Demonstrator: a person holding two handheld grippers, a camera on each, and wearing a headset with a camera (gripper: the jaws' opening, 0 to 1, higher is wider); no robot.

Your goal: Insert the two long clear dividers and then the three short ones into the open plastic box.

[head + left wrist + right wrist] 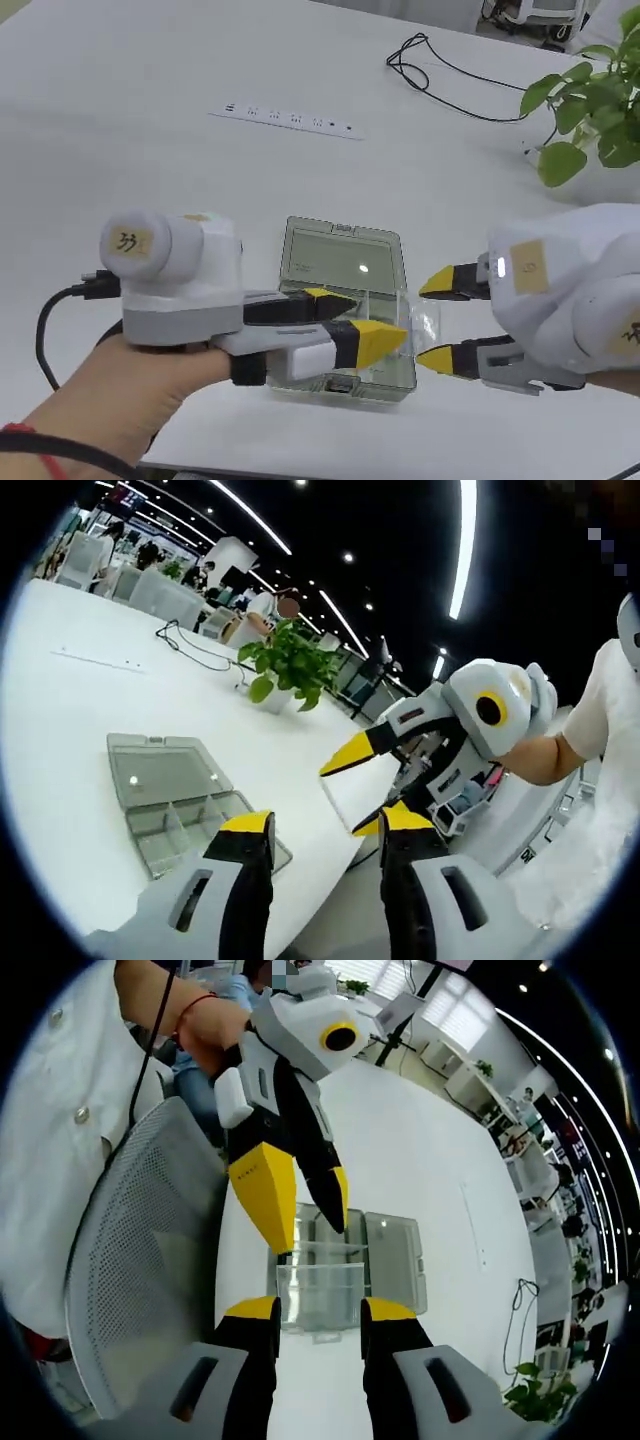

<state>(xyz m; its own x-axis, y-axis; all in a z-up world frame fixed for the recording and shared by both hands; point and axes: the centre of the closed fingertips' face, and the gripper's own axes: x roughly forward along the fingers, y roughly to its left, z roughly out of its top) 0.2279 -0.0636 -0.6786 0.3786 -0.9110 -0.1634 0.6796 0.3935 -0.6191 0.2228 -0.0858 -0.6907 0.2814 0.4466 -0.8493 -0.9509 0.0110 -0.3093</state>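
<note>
Bright, even overhead light from ceiling strips [465, 540]; glare spot on box lid [362, 268]; soft shadows on worktop [150, 170]; both gripper views bend at the edges.

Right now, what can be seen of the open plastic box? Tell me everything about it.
The plastic box is clear, greyish and rectangular. It is hinged open, with its lid laid flat on the white table on the far side. The base sits near the table's front edge, with a small tab on its near wall and clear partitions standing inside. The left gripper hovers over the base, jaws open; contact cannot be told.
</note>
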